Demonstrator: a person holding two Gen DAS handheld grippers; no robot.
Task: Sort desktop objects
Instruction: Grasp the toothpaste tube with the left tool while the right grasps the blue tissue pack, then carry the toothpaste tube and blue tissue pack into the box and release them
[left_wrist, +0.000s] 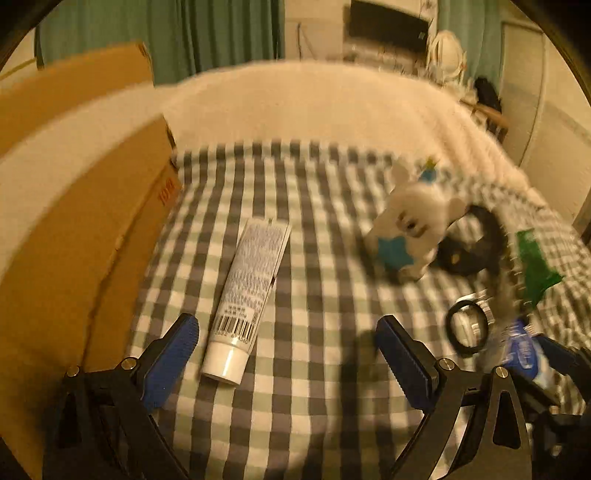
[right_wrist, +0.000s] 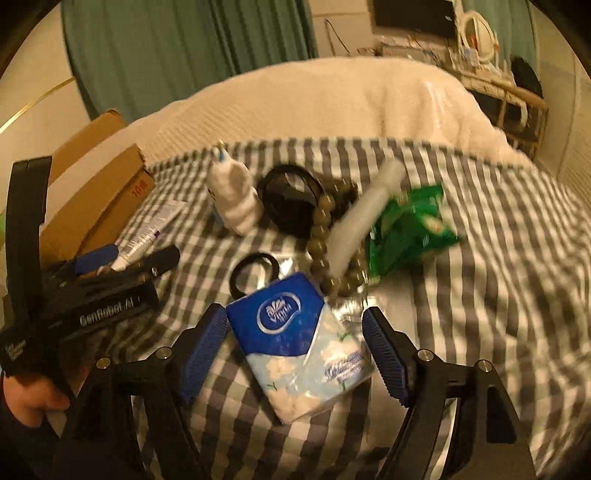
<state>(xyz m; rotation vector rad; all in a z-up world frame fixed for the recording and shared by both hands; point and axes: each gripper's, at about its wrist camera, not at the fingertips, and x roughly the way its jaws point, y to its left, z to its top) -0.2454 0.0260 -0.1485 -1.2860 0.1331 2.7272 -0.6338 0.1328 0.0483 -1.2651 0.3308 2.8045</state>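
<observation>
My left gripper (left_wrist: 286, 345) is open over the checked cloth, with a white tube (left_wrist: 246, 295) lying just inside its left finger. My right gripper (right_wrist: 293, 345) is open around a blue and white tissue pack (right_wrist: 295, 341), which lies on the cloth between the fingers; I cannot tell whether the pads touch it. A white plush toy (left_wrist: 410, 229) (right_wrist: 236, 197), a black strap (right_wrist: 288, 199), a bead bracelet (right_wrist: 325, 240), a green snack bag (right_wrist: 406, 229), a black ring (right_wrist: 253, 277) and a white roll (right_wrist: 364, 221) lie beyond.
An open cardboard box (left_wrist: 74, 229) stands at the left edge of the cloth and also shows in the right wrist view (right_wrist: 99, 206). The left gripper's body (right_wrist: 92, 295) is at the left of the right wrist view. A cream blanket (right_wrist: 332, 99) lies behind.
</observation>
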